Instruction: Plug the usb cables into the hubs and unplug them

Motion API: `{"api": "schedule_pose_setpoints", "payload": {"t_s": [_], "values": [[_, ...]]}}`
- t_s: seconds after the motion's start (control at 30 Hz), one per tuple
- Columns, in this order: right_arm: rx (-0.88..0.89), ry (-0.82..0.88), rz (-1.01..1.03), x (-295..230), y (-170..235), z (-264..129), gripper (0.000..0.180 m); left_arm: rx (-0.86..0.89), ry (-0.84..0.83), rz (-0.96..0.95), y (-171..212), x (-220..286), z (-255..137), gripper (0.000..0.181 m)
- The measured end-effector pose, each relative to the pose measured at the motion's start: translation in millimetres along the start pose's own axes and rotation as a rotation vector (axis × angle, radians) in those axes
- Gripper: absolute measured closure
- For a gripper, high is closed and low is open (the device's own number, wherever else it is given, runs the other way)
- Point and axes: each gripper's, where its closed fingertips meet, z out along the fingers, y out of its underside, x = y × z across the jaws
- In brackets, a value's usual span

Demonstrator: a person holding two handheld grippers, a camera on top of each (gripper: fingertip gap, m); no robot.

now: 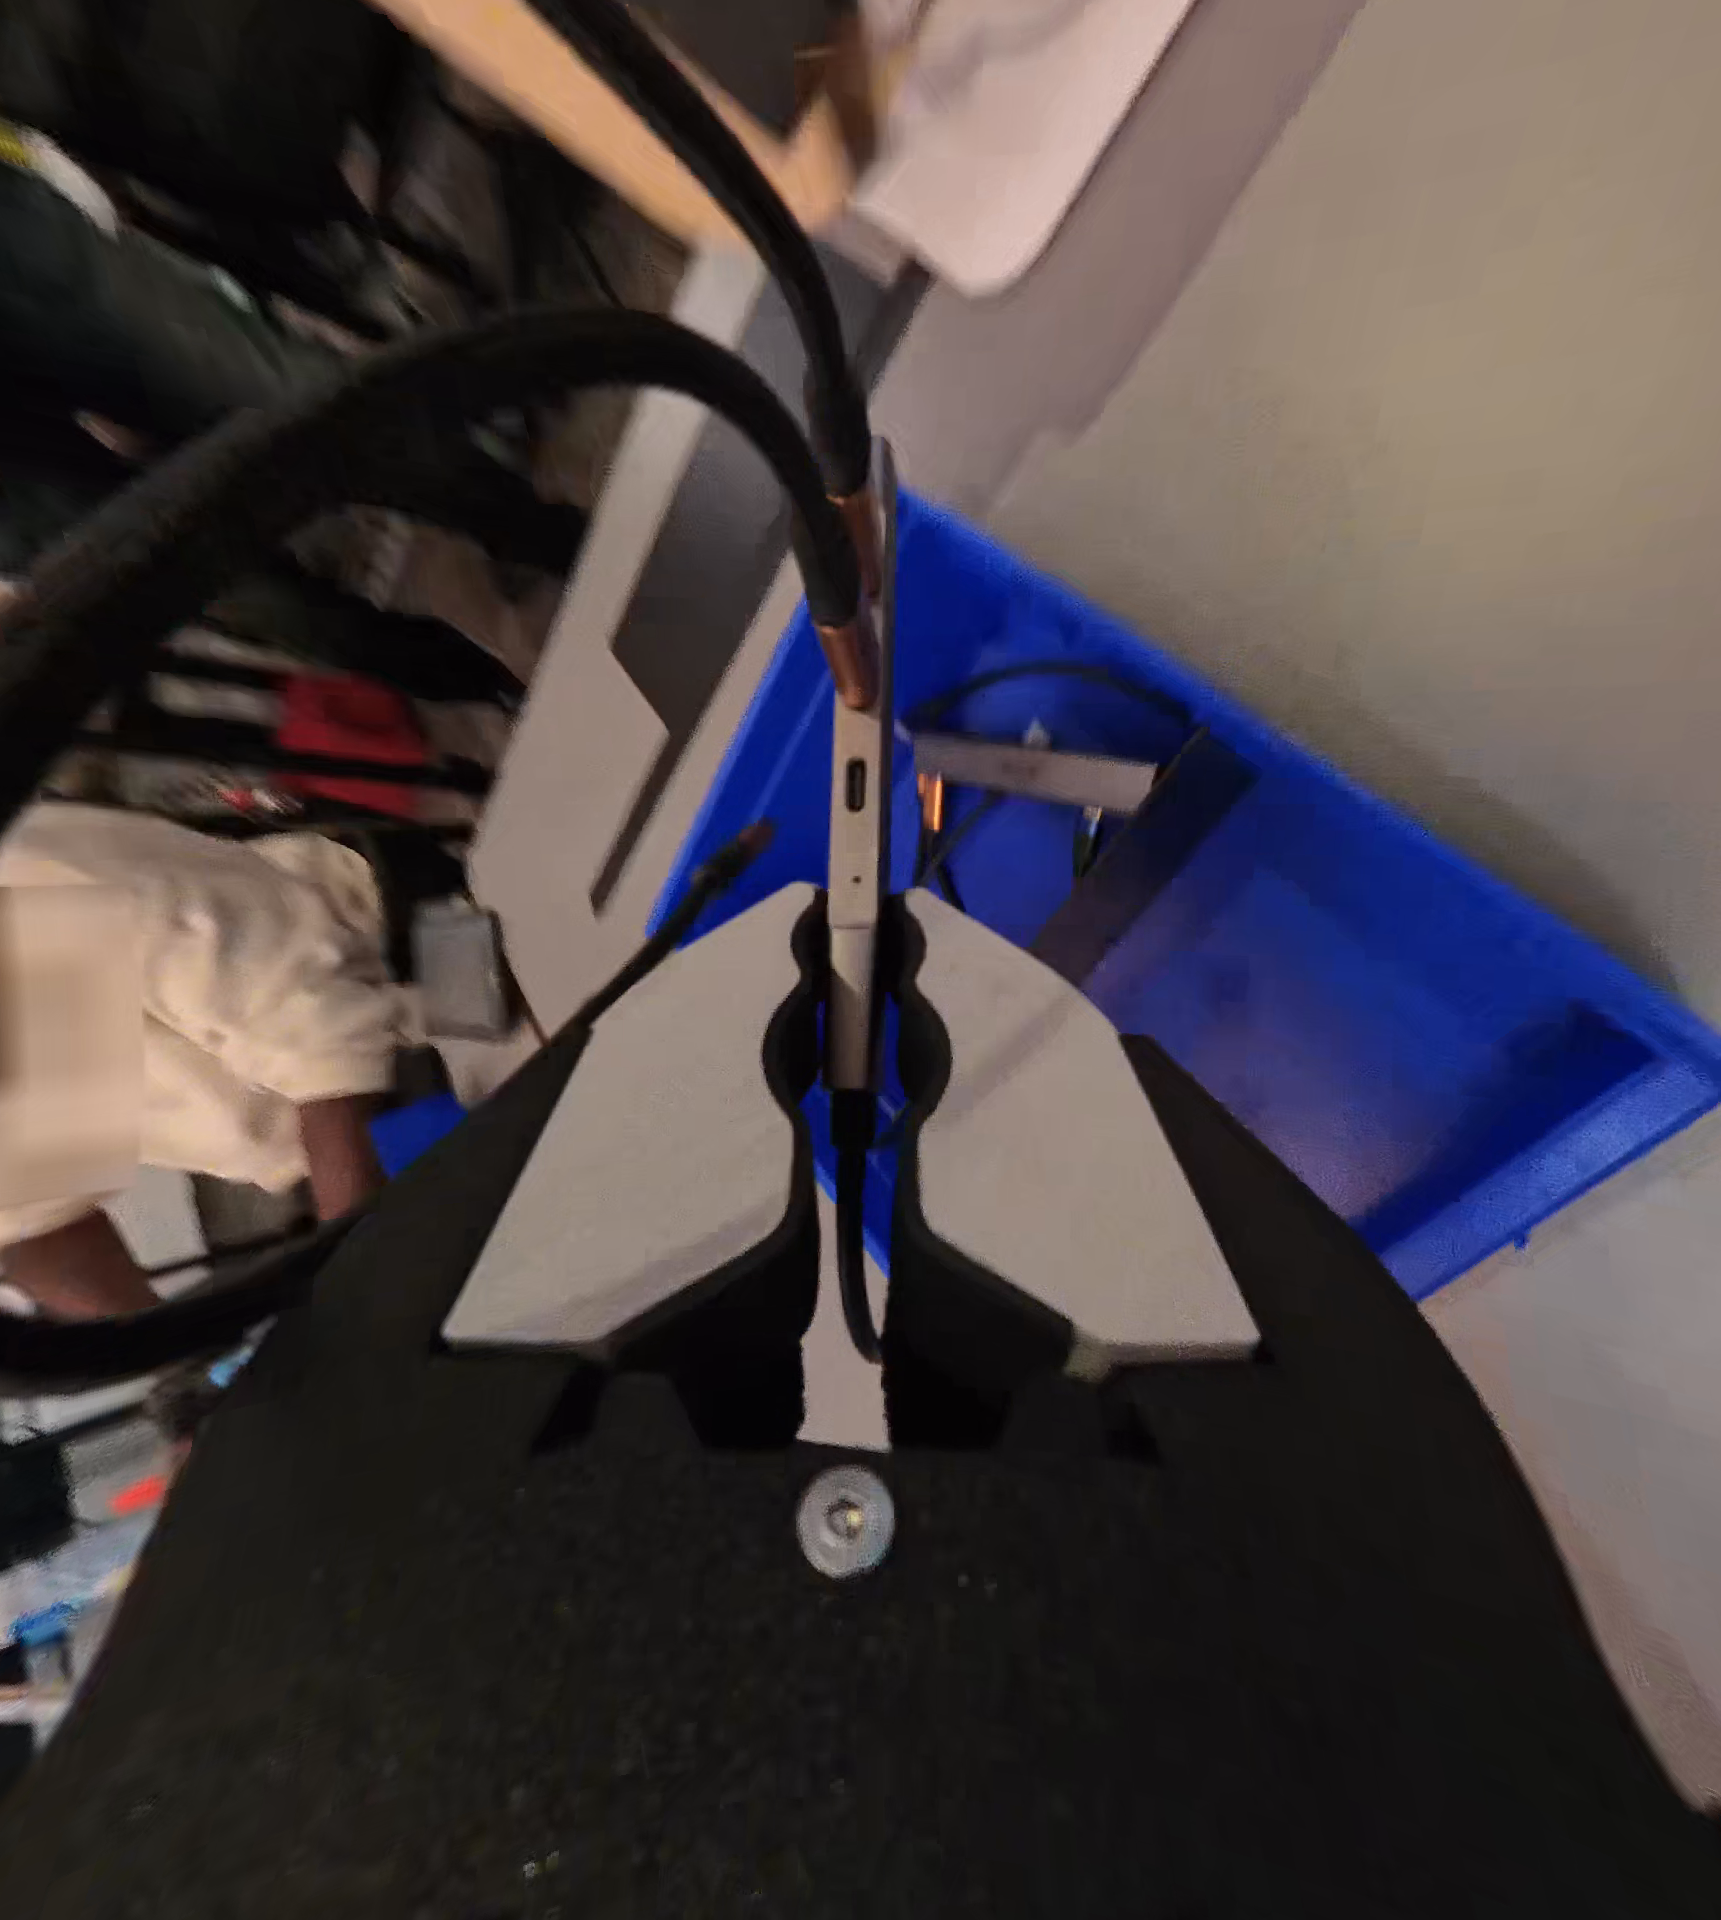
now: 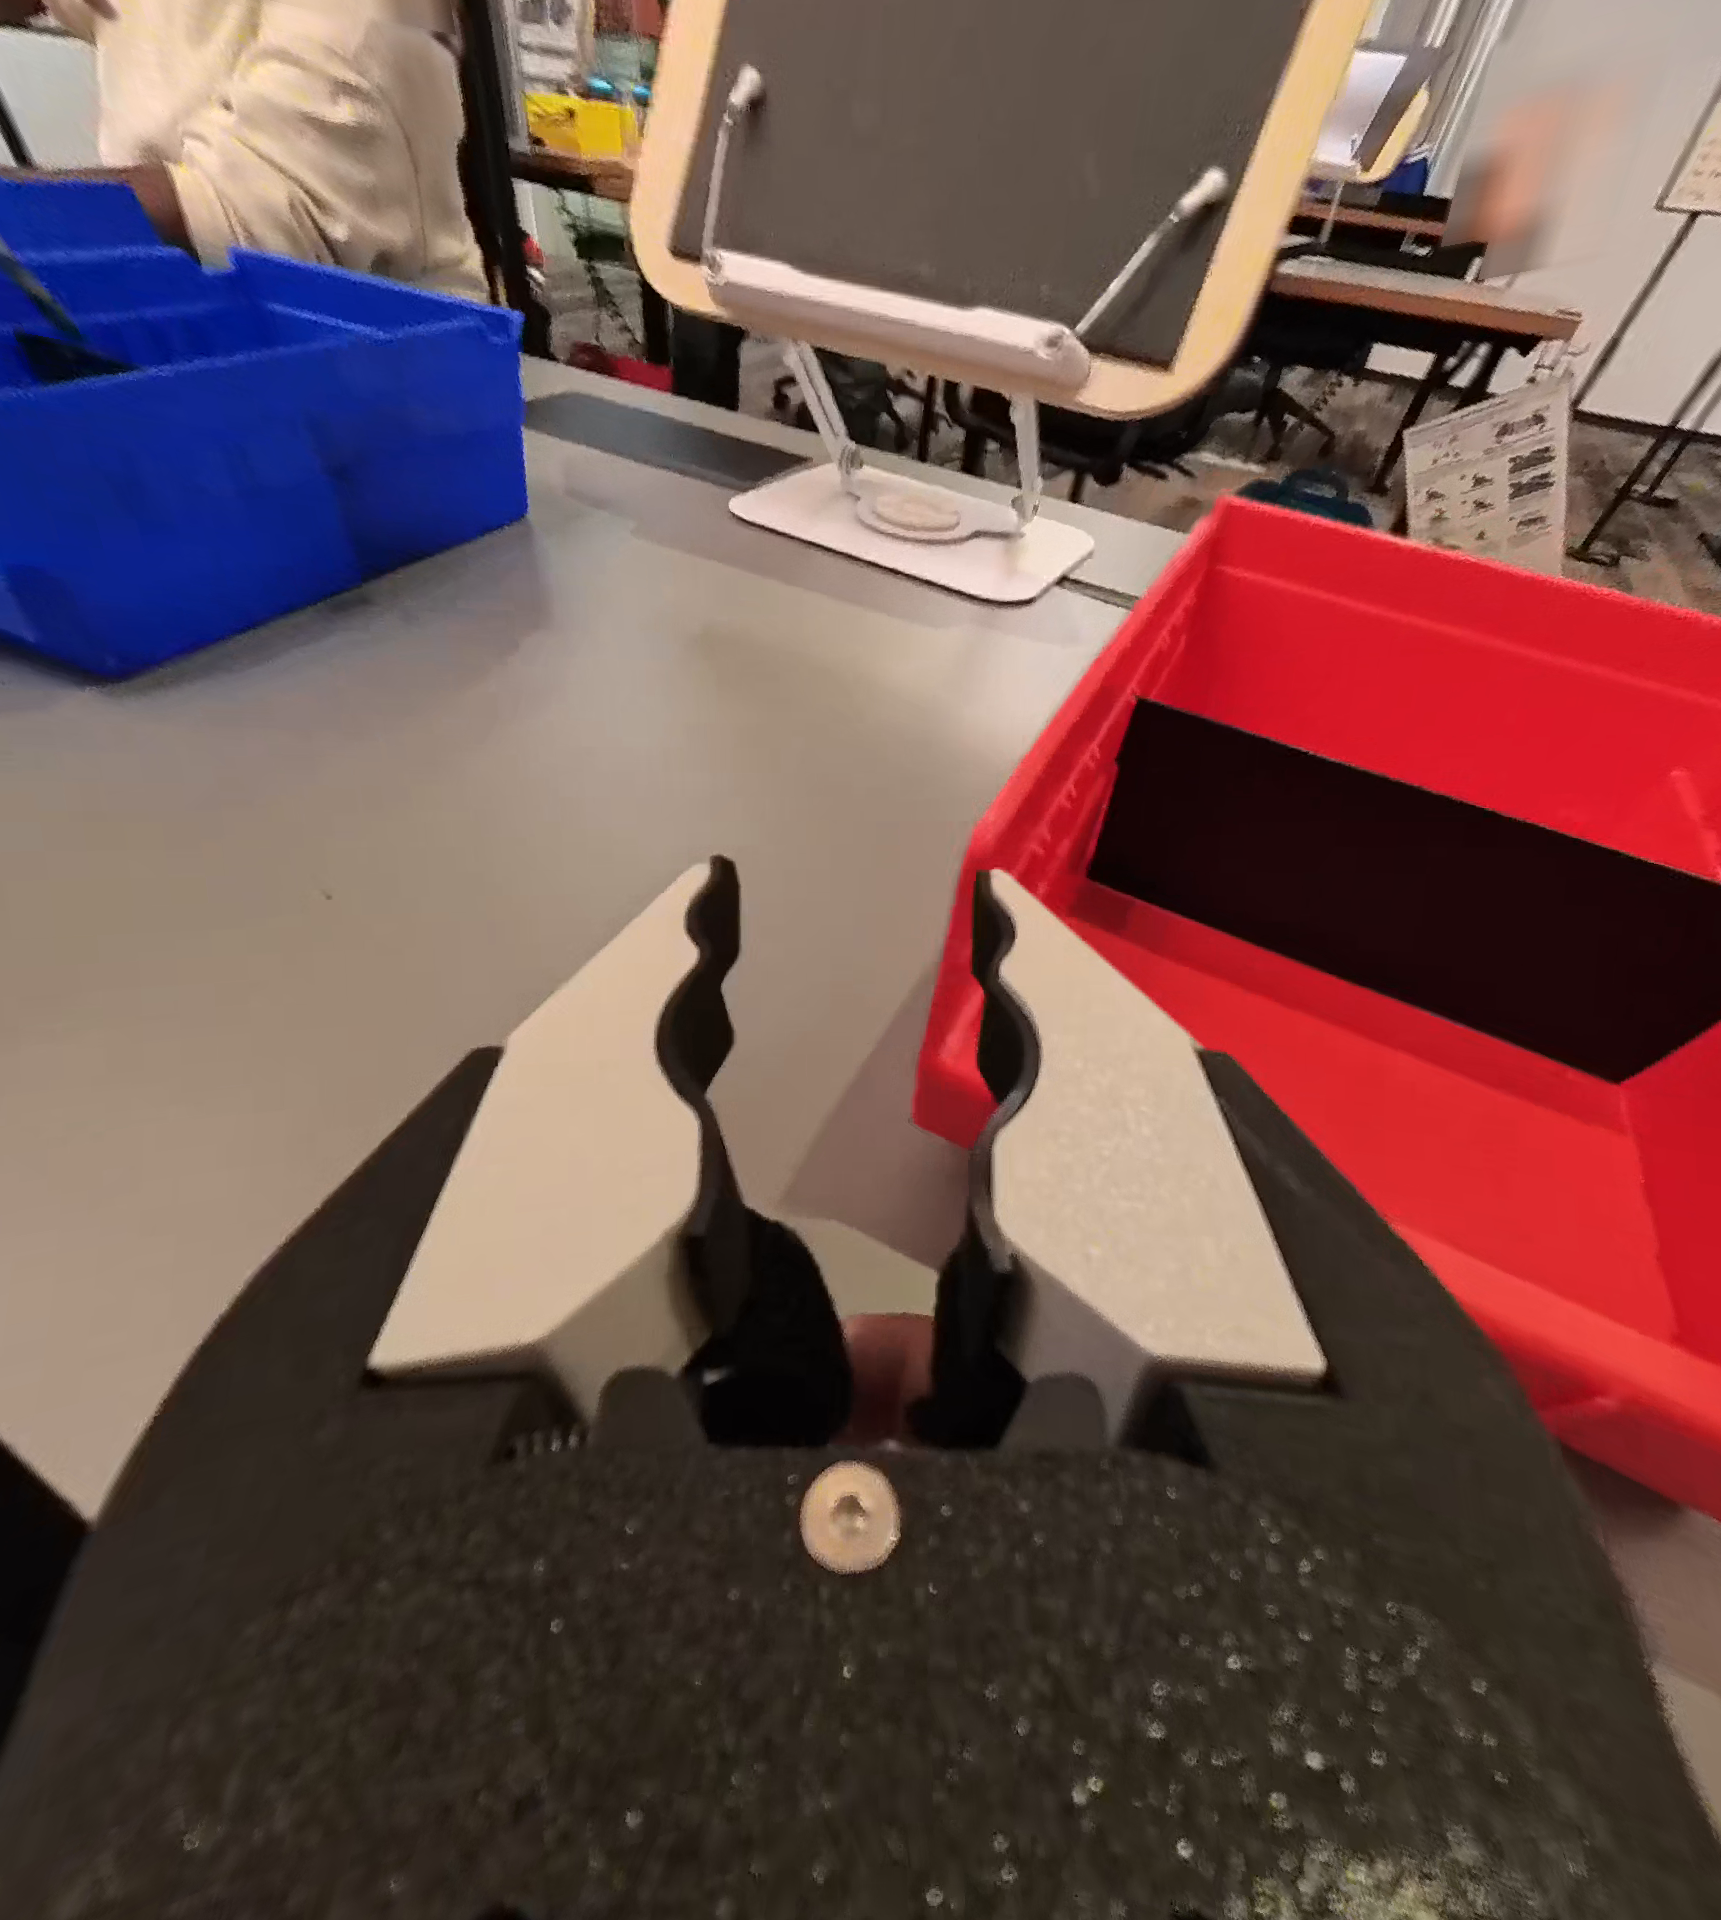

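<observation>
The left gripper (image 1: 858,904) is clamping a slim silver USB hub (image 1: 861,821) edge-on above the blue bin (image 1: 1355,1049), with two black braided cables (image 1: 825,416) plugged in by copper-collared connectors (image 1: 851,665). The right gripper (image 2: 856,935) is hovering with its fingers apart and empty over the grey table (image 2: 316,831), beside the red bin (image 2: 1458,1195). To unplug cleanly, it should probably be gripping a collar, not the braid, and pulling straight along the port. A tablet stand (image 2: 939,312), a person and cluttered desks are sitting beyond.
</observation>
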Motion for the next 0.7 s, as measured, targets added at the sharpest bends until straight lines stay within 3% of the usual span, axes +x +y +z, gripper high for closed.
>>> {"api": "schedule_pose_setpoints", "payload": {"t_s": [0.27,0.37,0.5,0.7], "values": [[0.088,-0.175,0.089,-61.1,-45.8,11.2,0.134,0.305,-0.333,0.241,-83.1,93.8,-45.8,0.171],[0.107,-0.236,0.055,-90.9,-59.3,11.4,0.135,0.369,-0.368,0.232,-105.9,135.1,-48.4,0.172],[0.147,-0.177,-0.027,-103.8,-69.0,13.6,0.135,0.447,-0.333,0.218,-125.1,193.6,-49.4,0.172],[0.144,-0.149,-0.046,-107.0,-64.3,21.2,0.140,0.480,-0.306,0.227,-130.3,250.6,-53.0,0.172]]}}
